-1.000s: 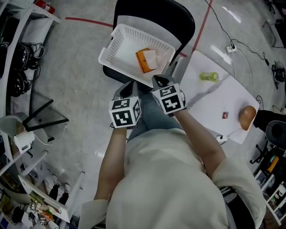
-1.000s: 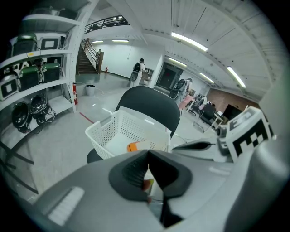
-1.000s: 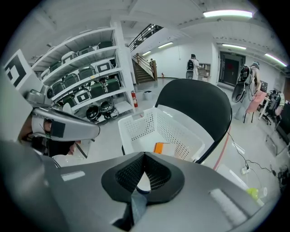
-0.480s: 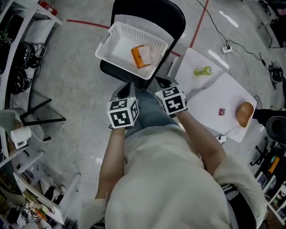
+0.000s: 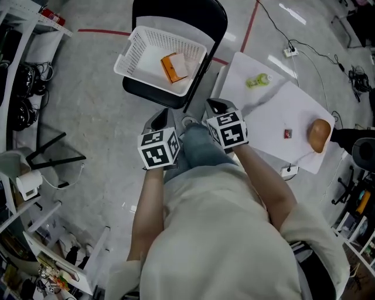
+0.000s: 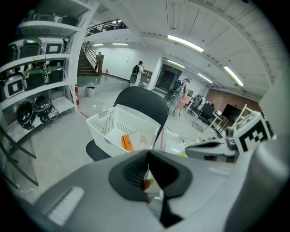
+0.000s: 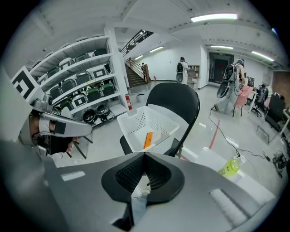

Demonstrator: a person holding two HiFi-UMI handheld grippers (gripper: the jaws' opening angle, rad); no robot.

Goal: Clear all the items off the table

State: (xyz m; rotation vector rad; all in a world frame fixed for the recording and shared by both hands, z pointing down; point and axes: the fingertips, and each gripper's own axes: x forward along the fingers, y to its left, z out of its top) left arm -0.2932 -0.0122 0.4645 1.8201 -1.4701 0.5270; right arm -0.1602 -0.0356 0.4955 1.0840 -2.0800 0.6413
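A white basket [image 5: 136, 63] rests on the seat of a black chair [image 5: 176, 14] and holds an orange box [image 5: 170, 68]. To its right, a white table [image 5: 266, 120] carries a green bottle [image 5: 257, 81], a small red item [image 5: 287, 133] and a brown bun [image 5: 319, 134]. My left gripper [image 5: 160, 119] hangs shut and empty in front of the chair, short of the basket [image 6: 113, 127]. My right gripper [image 5: 215, 106] is also shut and empty, between the chair and the table's near corner. The right gripper view shows the basket [image 7: 152, 122] ahead and the bottle [image 7: 230, 166] to the right.
Shelving with helmets and gear [image 5: 23, 88] lines the left side. A red floor line [image 5: 102, 31] runs behind the chair. Cables and a power strip [image 5: 289, 51] lie on the floor beyond the table. More equipment [image 5: 354, 205] stands at the far right.
Both grippers have drawn back from the basket, staying shut and empty. The right one now sits nearer the table's corner. The basket appears farther up and left in the head view.
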